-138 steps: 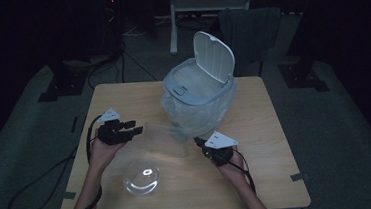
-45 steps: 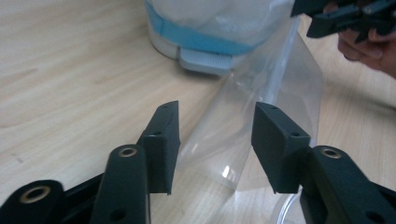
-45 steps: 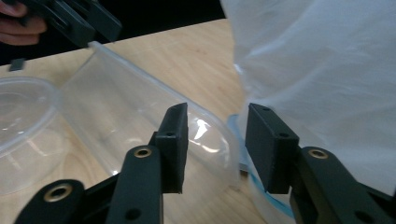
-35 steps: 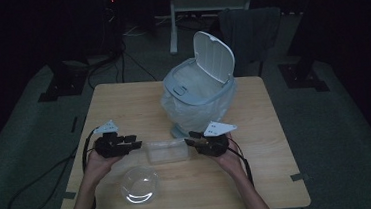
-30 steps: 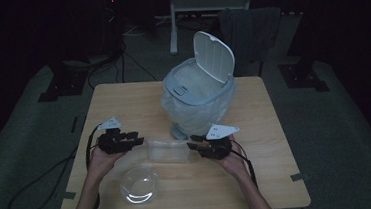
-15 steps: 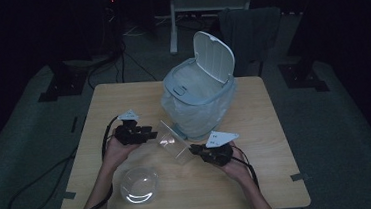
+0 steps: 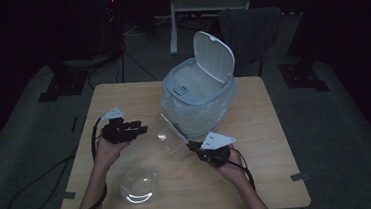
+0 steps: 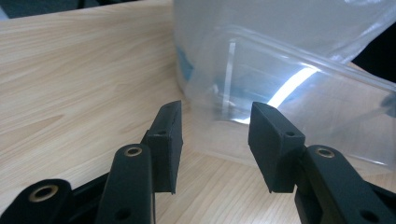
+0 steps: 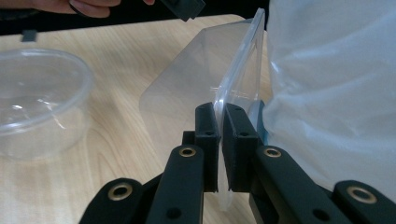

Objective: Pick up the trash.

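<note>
Clear tray [image 7: 171, 138] now tilted up by right gripper [image 7: 195, 148], left gripper [image 7: 143, 129] released.

One clear tray [image 7: 172, 136], one bowl [image 7: 138, 184], one bin [image 7: 199, 96]

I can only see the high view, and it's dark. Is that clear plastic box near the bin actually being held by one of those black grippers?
Observer: Yes. In the right gripper view, the right gripper is shut on the rim of the clear box.
Operator: And the left one?
Observer: The left gripper is open; its jaws stand apart with the box beyond them, not touching it.
Operator: Is the box lying flat?
Observer: No, it is tilted up on edge, next to the plastic bag that lines the bin.
Operator: Anything else nearby?
Observer: A clear round bowl sits empty on the table.
</note>
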Demonstrator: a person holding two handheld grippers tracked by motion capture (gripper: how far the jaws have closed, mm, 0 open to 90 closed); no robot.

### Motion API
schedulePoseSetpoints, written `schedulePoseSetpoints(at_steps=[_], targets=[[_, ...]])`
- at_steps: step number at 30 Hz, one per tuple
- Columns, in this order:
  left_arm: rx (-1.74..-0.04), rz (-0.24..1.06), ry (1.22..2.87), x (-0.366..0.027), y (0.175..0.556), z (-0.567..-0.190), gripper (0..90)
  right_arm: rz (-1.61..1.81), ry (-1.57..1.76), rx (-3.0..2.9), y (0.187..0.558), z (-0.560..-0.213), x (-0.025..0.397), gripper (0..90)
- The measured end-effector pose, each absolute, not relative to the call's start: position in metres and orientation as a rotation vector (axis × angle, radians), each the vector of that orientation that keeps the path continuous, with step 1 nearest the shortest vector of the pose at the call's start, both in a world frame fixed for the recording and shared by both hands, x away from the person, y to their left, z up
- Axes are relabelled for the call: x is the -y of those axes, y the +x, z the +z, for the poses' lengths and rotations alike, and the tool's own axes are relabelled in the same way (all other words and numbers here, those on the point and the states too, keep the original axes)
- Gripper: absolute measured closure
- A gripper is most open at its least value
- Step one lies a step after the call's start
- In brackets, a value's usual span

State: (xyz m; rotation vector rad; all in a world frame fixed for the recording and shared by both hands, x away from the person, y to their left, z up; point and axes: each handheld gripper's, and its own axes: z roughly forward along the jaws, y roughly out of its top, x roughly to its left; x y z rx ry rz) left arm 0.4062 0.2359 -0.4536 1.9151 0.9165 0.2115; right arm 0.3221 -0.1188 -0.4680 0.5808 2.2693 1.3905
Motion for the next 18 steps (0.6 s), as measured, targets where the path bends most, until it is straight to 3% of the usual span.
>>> schedulePoseSetpoints(at_steps=[18], targets=[[-0.996,0.223,1.874,-0.267,0.397,-0.462,55.6,1.451,0.533,-2.25,0.316,-0.45,0.114,85.1]])
